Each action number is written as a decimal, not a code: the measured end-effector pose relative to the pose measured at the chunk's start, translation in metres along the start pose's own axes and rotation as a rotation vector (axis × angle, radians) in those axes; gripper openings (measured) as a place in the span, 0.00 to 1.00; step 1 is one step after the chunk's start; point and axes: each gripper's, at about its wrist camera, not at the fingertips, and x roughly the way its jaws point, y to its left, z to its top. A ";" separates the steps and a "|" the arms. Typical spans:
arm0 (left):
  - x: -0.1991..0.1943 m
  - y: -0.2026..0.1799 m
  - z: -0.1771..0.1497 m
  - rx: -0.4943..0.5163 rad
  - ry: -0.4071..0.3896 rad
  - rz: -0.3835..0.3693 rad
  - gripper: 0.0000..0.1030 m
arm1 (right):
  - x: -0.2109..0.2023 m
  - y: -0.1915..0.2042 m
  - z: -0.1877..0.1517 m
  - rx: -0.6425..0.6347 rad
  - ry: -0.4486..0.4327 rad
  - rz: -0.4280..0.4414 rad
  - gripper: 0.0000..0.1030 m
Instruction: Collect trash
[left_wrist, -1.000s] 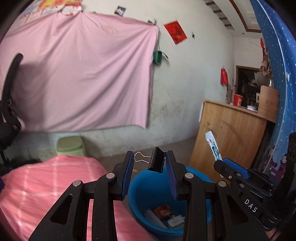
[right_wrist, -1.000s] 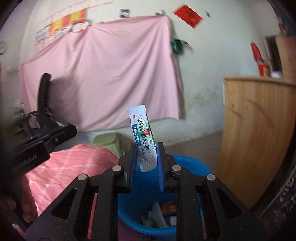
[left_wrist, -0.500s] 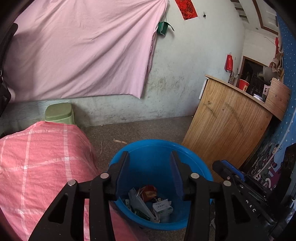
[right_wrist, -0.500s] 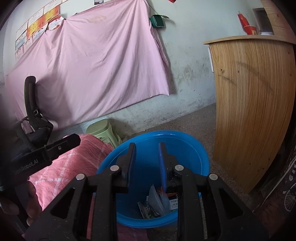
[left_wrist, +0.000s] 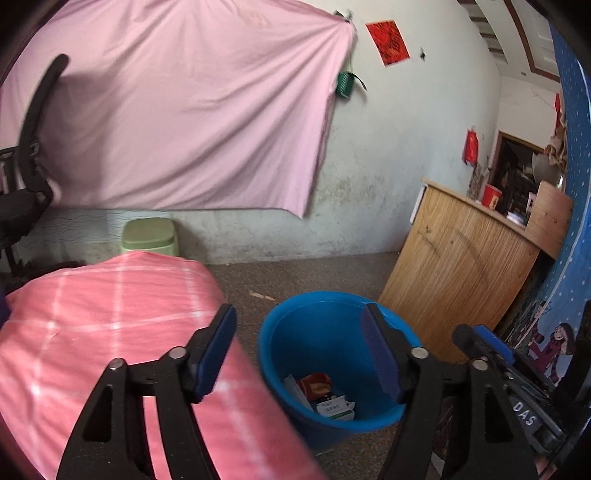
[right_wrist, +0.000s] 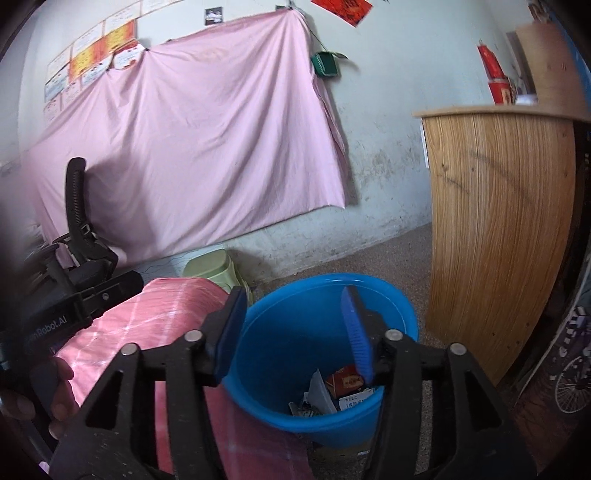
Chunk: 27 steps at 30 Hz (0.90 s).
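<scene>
Both grippers point forward and slightly downward toward one blue bucket (left_wrist: 334, 325) on the floor. The left gripper (left_wrist: 299, 350) has its jaws spreading apart with nothing between them; its two blue pads frame the bucket's left rim and interior. The right gripper (right_wrist: 295, 328) is likewise widening, empty, its pads either side of the bucket's opening. In the right wrist view a hand (right_wrist: 35, 391) grips the other tool at the far left edge, whose body reads "Robot.AI". In the left wrist view the other tool shows at the lower right, marked "DAS".

The trash (left_wrist: 325, 397) lies at the bottom of the bucket: a red packet, a white box with a green stripe and small print too fine to read, and a few pale wrappers; the exact count cannot be told.

A pink checked cloth (left_wrist: 103, 317) covers a surface just left of the bucket. Behind it stands one green stool (left_wrist: 149, 234). One pink sheet (left_wrist: 184, 110) hangs on the far wall, with one red paper (left_wrist: 388, 42) to its right. One wooden counter (left_wrist: 461, 273) stands right of the bucket, bearing one red cup (left_wrist: 491, 195). One black chair (right_wrist: 79, 229) sits far left.
</scene>
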 end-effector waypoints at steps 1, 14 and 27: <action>-0.012 0.004 -0.002 -0.006 -0.009 0.006 0.72 | -0.010 0.005 -0.001 -0.007 -0.005 0.003 0.74; -0.162 0.025 -0.059 0.016 -0.110 0.087 0.98 | -0.133 0.059 -0.035 -0.068 -0.078 0.038 1.00; -0.242 0.027 -0.121 0.039 -0.152 0.183 0.98 | -0.211 0.089 -0.086 -0.103 -0.140 0.046 1.00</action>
